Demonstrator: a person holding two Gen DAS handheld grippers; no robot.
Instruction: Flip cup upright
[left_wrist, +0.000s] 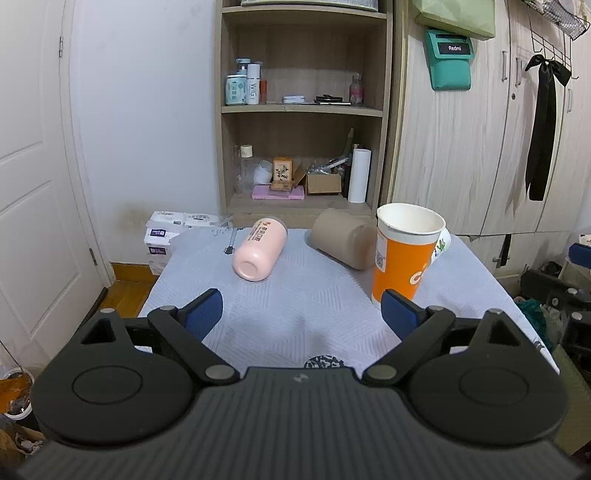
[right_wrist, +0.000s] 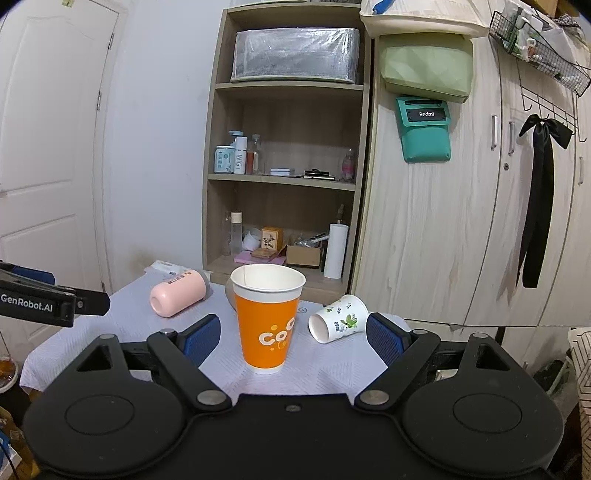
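An orange paper cup (right_wrist: 267, 321) stands upright on the grey cloth; it also shows in the left wrist view (left_wrist: 404, 254). A white cup with green leaf print (right_wrist: 338, 318) lies on its side to its right, mouth toward me; only its edge (left_wrist: 443, 244) peeks out behind the orange cup in the left wrist view. A pink cup (left_wrist: 260, 249) lies on its side, also in the right wrist view (right_wrist: 177, 297). A brown cup (left_wrist: 343, 242) lies on its side. My left gripper (left_wrist: 301, 314) is open and empty. My right gripper (right_wrist: 293, 338) is open, its fingers either side of the orange cup, apart from it.
The grey-clothed table (left_wrist: 295, 314) stands before a wooden shelf unit (left_wrist: 303, 110) and a wardrobe (left_wrist: 480, 147). A white door (left_wrist: 37, 184) is on the left. My left gripper's side (right_wrist: 48, 301) shows at the left edge of the right wrist view.
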